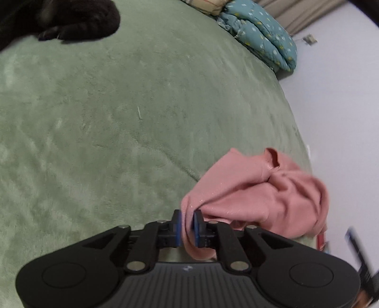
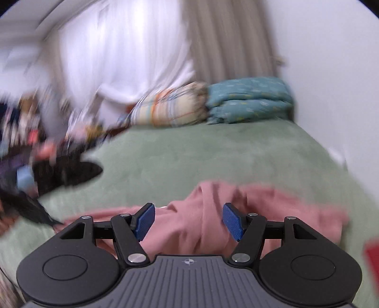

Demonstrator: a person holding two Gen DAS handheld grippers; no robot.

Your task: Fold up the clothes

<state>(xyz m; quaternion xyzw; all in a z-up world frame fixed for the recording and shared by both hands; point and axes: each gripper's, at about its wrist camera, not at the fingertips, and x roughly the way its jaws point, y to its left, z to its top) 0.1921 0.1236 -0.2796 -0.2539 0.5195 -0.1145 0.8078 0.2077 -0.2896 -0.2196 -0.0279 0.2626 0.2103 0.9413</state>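
A crumpled pink garment (image 1: 267,196) lies near the right edge of the green bed blanket (image 1: 118,118). My left gripper (image 1: 187,220) is shut on a fold of that pink cloth, which hangs down between the blue pads. In the right wrist view the same pink garment (image 2: 189,227) spreads across the blanket (image 2: 213,151) just beyond and under my right gripper (image 2: 188,218). Its blue pads stand wide apart with nothing clamped between them. This view is blurred by motion.
A dark garment (image 1: 71,21) lies at the far left of the bed, also a dark garment (image 2: 68,173) in the right wrist view. A folded teal quilt (image 2: 248,101) and a striped pillow (image 2: 168,109) sit at the head. A white wall (image 1: 331,106) borders the right side.
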